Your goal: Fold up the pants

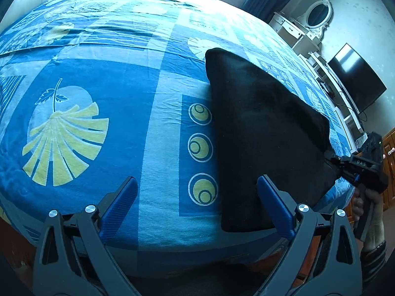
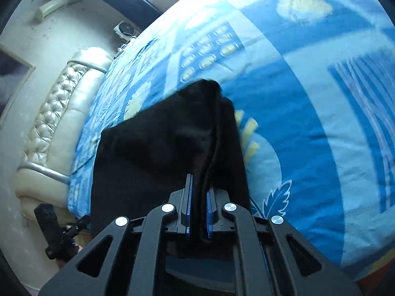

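- Pants (image 1: 261,133) — black, folded, lying on the blue bedspread (image 1: 103,74).
- Right gripper (image 2: 198,212) — clamped on the pants' edge, at 3 o'clock.
- Left gripper (image 1: 197,202) — wide open, holding nothing.

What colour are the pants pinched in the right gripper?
Plain black. The pants show best in the left wrist view; the right gripper clamps one edge.
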{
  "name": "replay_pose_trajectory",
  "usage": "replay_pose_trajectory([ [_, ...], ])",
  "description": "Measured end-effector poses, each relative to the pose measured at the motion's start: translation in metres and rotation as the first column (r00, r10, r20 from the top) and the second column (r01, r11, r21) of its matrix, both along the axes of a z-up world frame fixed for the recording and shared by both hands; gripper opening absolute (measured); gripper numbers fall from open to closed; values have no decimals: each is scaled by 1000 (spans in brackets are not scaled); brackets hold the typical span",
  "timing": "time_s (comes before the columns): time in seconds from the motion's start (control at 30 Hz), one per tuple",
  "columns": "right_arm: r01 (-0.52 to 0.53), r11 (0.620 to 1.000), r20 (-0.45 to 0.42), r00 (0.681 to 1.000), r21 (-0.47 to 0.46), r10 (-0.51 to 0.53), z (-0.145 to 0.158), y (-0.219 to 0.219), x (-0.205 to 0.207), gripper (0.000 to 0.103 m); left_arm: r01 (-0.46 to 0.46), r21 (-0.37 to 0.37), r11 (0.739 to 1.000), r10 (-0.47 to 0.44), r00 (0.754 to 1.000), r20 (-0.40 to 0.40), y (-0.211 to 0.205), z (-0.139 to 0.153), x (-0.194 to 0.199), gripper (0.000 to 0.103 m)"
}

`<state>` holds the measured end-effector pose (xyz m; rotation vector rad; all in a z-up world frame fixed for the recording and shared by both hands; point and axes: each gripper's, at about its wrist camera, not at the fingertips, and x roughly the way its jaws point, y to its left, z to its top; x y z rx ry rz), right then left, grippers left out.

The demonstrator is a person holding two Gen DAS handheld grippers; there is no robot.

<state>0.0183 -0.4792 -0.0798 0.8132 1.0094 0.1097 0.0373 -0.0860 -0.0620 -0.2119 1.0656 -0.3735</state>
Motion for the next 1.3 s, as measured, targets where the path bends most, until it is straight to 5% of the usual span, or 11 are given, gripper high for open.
replay_pose_trajectory([
  [0.93, 62, 988, 45, 997, 143, -69, -20, -15, -18, 15, 60, 89, 994, -59, 998, -11, -8, -23, 9, 101],
  [1.03, 68, 980, 49, 996, 188, -79, -13, -21, -24, 24, 52, 37, 998, -51, 998, -27, 1, -16, 9, 101],
  [1.17, 116, 978, 140, 980, 171, -140, 13, -36, -49, 70, 44, -120, 992, -49, 998, -43, 22, 0, 6, 101],
  [1.3, 84, 977, 118, 987, 196, -109, 7, -38, -61, 75, 76, -243, 967, -97, 992, -79, 23, -3, 11, 101],
])
